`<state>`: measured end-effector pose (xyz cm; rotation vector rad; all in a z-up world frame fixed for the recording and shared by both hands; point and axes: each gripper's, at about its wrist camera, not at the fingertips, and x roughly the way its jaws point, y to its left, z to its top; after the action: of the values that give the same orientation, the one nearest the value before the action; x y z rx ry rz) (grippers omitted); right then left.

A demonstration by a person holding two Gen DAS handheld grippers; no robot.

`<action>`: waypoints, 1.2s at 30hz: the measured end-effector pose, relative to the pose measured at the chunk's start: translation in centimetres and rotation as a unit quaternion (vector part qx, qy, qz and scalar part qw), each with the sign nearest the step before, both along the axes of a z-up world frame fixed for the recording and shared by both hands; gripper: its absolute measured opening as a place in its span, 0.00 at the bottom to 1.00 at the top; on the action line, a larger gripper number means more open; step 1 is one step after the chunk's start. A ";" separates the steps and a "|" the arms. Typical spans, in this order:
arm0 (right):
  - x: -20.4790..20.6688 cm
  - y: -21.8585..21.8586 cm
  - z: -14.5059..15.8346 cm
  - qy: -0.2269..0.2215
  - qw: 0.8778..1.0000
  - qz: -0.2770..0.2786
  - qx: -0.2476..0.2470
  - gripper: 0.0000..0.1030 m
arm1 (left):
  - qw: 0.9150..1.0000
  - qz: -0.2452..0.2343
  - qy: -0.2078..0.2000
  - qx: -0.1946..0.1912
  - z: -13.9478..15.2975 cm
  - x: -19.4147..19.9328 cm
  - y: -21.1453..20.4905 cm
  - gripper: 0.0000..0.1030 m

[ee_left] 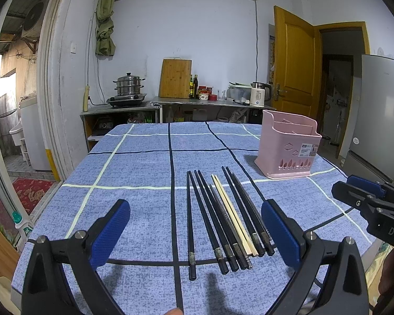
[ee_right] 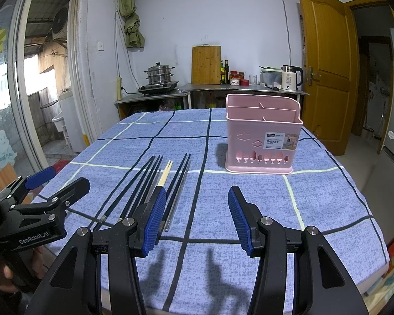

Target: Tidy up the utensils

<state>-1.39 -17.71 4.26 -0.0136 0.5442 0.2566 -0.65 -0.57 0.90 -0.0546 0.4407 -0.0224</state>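
Several black chopsticks (ee_left: 223, 223) and a pale wooden pair (ee_left: 231, 212) lie side by side on the blue checked tablecloth (ee_left: 134, 162). My left gripper (ee_left: 195, 210) hovers open above their near ends, empty. A pink divided utensil basket (ee_left: 289, 147) stands at the far right; nothing shows inside it. In the right wrist view the chopsticks (ee_right: 155, 178) run past my left finger, and the basket (ee_right: 262, 136) stands ahead. My right gripper (ee_right: 197, 197) is open and holds nothing, to the right of the chopsticks.
The right gripper (ee_left: 365, 199) shows at the right edge of the left view; the left gripper (ee_right: 39, 183) at the left of the right view. Behind the table stand a steel counter (ee_left: 197, 102) with pots, bottles and a kettle, a wooden door (ee_left: 294, 63), a fridge (ee_left: 380, 115).
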 end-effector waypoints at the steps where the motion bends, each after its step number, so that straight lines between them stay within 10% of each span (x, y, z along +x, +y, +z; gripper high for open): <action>1: 0.0 0.0 0.0 0.001 1.000 0.000 0.000 0.49 | 1.000 0.000 0.000 0.000 0.1 0.0 0.0 0.99; 36: 0.2 0.8 0.0 0.007 1.000 0.006 0.002 0.49 | 1.000 -0.004 0.009 -0.001 -0.2 0.6 0.0 0.99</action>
<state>-1.22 -16.96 4.26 -0.0113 0.5578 0.2704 -0.01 -0.61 0.68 -0.0547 0.4587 -0.0306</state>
